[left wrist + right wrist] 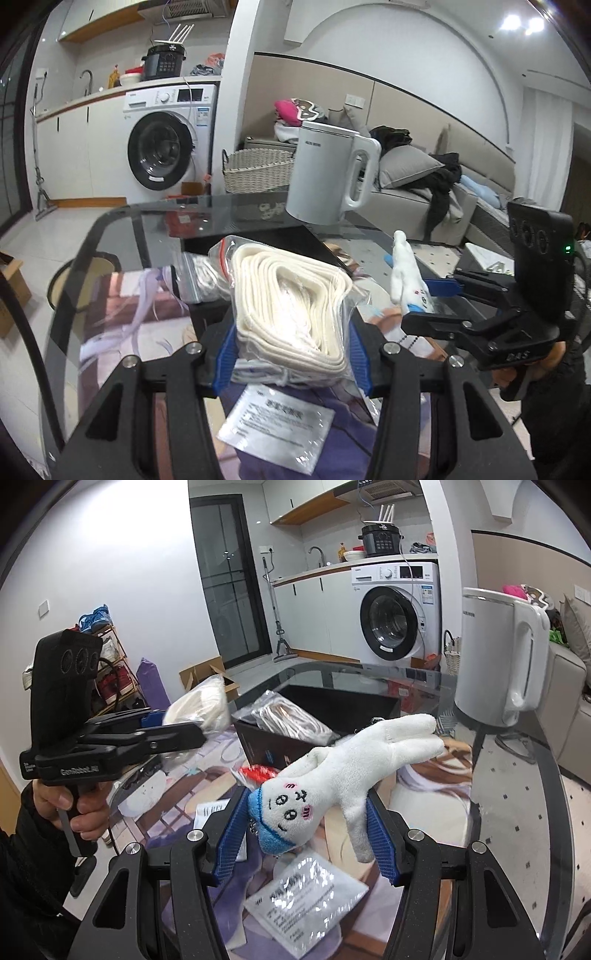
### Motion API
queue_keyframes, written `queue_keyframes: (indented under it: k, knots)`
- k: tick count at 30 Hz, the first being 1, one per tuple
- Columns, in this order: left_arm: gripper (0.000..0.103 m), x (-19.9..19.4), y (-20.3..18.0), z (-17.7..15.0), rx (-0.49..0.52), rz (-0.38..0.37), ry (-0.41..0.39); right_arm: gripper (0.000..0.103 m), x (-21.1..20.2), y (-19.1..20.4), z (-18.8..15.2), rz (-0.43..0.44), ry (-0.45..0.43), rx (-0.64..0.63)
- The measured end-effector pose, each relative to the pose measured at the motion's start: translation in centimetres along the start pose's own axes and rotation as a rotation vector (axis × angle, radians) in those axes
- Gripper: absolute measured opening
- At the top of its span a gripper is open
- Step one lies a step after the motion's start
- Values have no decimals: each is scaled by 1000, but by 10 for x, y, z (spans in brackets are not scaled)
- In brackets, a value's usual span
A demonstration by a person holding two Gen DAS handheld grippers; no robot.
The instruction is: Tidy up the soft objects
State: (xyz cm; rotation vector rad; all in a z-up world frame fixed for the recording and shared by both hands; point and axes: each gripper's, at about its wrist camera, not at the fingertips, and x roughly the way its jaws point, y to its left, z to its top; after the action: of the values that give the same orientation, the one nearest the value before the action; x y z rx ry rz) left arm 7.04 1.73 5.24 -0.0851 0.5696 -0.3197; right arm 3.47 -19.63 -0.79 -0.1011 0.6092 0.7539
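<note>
Left tongs [291, 350] clamp rope bag [291, 302]; right tongs [306, 834] clamp plush [332, 786].

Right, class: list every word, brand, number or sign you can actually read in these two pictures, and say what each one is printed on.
"GenRobot.AI": side of the left gripper, seen from the right wrist.
Embossed marking on the right gripper: too unclear to read.
Brand on the white kettle: too small.
Sheet in a plastic sleeve: blurred.
Washing machine stickers and dial: too small.
Black box side print: unreadable.
</note>
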Motion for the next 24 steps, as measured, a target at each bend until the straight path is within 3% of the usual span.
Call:
queue_keyframes:
  k: [16, 24]
  knots:
    - [51, 45, 13, 35, 33, 97, -7, 60, 61, -4, 53, 23, 6, -71]
    - [51, 67, 21, 36, 52, 137, 22, 60, 97, -8, 67, -56, 43, -117]
